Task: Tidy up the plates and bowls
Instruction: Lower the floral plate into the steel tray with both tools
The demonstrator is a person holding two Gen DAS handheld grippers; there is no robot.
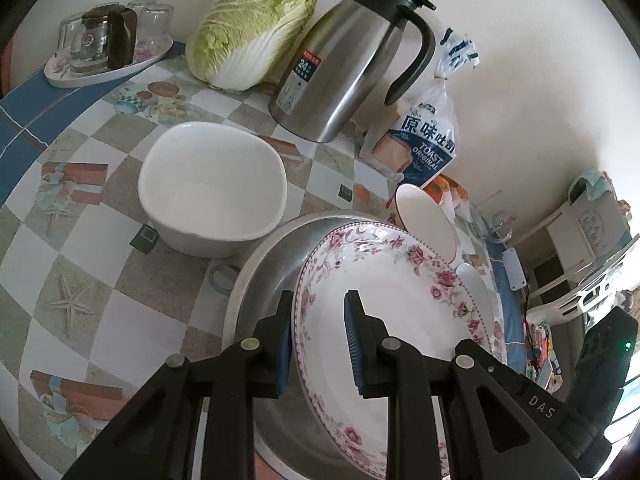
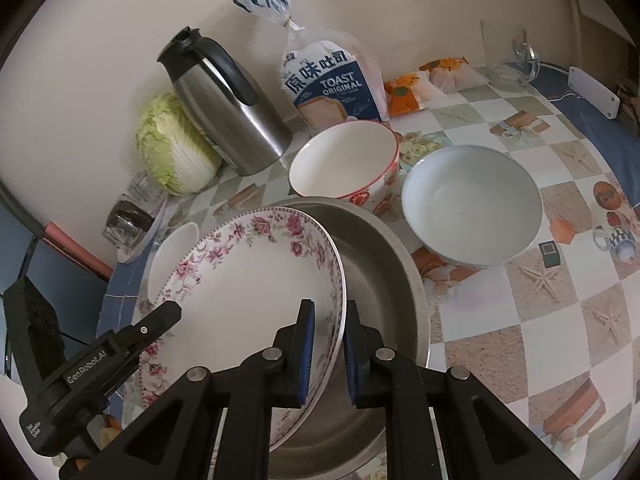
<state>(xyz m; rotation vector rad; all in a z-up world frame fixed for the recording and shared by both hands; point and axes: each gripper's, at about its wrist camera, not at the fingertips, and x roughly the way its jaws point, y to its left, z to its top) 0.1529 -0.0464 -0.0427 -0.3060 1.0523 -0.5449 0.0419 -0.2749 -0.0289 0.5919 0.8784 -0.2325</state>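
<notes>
So the floral plate is tipped up on a slant inside the steel basin, its white face turned up and toward the wall, one edge high and the other down in the basin; being round, it has no real long axis, just that tilt. Both tools straddle its rim from opposite sides: the left gripper sits fairly wide with one pad outside the rim and one over the face, and I can't tell if it's actually pinching; the right gripper is narrow, its blue pads close on either side of the rim, holding the plate by the look of it. Around the basin: a squarish white bowl, a red-rimmed bowl and a pale blue bowl all sit upright on the table; it has a checkered cloth with starfish prints, pushed against a cream wall. Along the wall stand a steel thermos jug, a napa cabbage, a toast bag and a tray of upturned glasses.
</notes>
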